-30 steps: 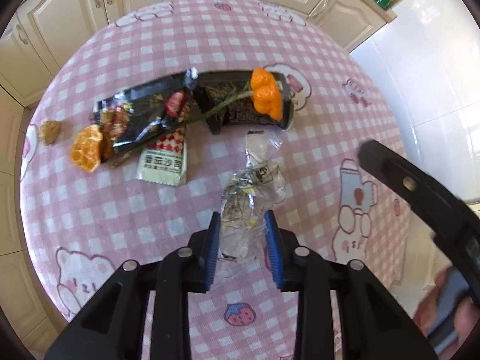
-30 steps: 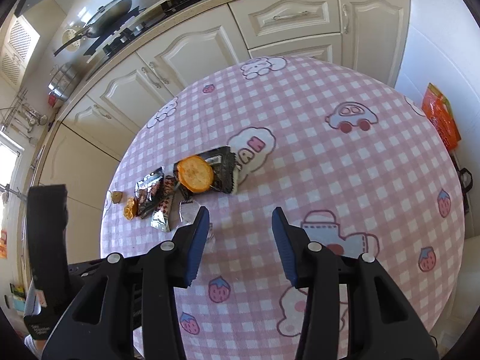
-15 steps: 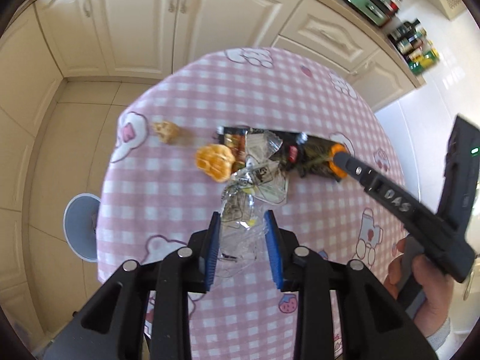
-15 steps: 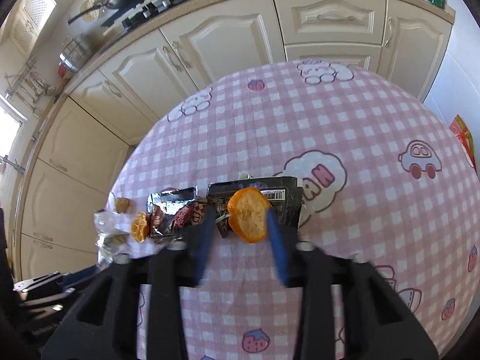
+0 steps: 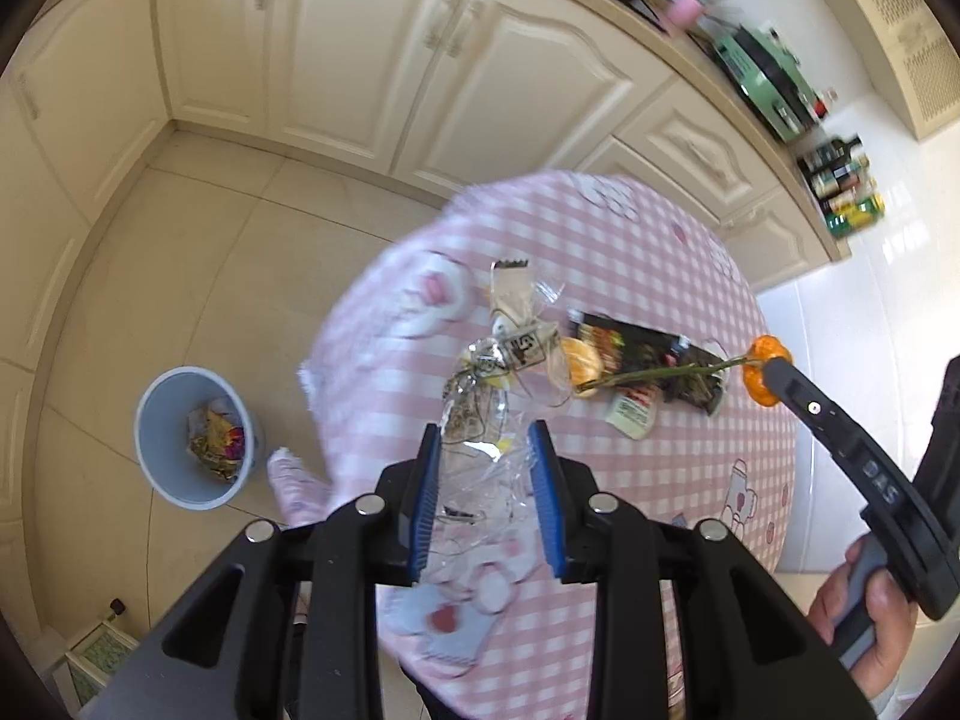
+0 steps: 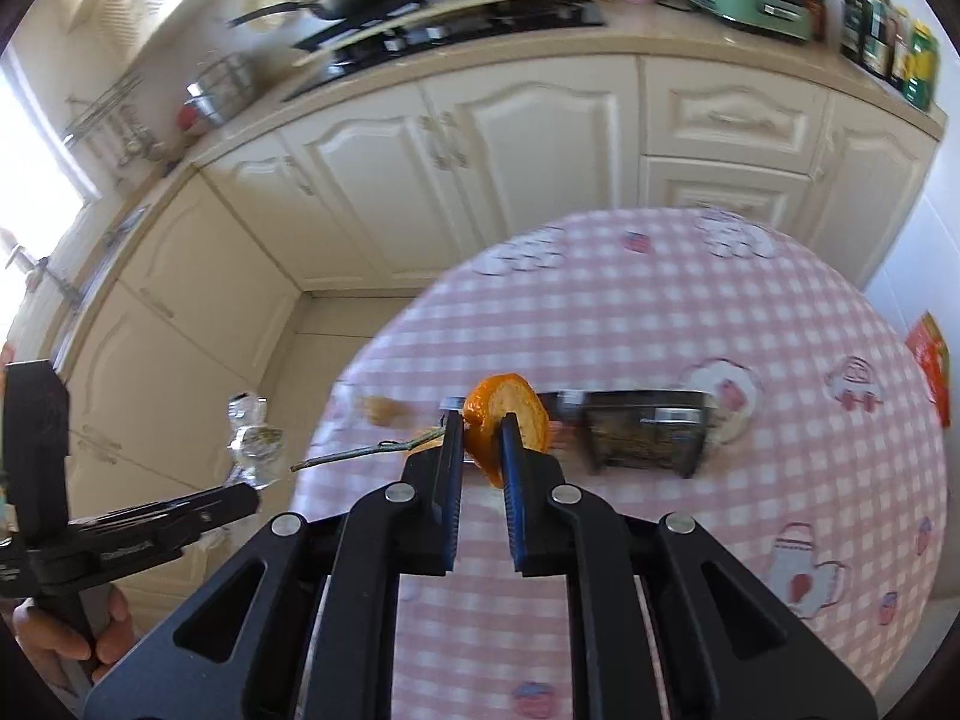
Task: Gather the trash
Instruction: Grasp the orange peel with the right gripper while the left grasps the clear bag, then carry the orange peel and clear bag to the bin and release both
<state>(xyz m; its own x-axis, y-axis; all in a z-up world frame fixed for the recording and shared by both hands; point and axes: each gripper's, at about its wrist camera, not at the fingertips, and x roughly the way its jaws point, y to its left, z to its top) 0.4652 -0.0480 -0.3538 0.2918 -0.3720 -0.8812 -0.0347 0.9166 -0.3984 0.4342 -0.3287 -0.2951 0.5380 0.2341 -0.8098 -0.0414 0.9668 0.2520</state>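
Note:
My left gripper (image 5: 483, 438) is shut on a crumpled clear plastic wrapper (image 5: 474, 372), held up over the left edge of the pink checked table (image 5: 660, 276). The jaws of my right gripper (image 6: 480, 420) are closing, and their pads press on an orange peel (image 6: 516, 405) with a thin green stem (image 6: 372, 450) trailing to the left. In the left wrist view that peel (image 5: 759, 354) hangs at the tip of the right gripper's finger (image 5: 810, 408). Black snack wrappers (image 5: 648, 354), a second peel (image 5: 581, 363) and a small sachet (image 5: 630, 414) lie on the table.
A grey bin (image 5: 192, 438) with wrappers inside stands on the tiled floor left of the table. Cream cabinets (image 6: 492, 168) run behind. A small brown scrap (image 6: 381, 409) lies near the table's left edge. A hand (image 5: 870, 618) holds the right gripper.
The right gripper's jaws closed on the orange peel and lifted it with its stem. The left gripper carried the clear wrapper toward the table's left edge, and the bin came into view.

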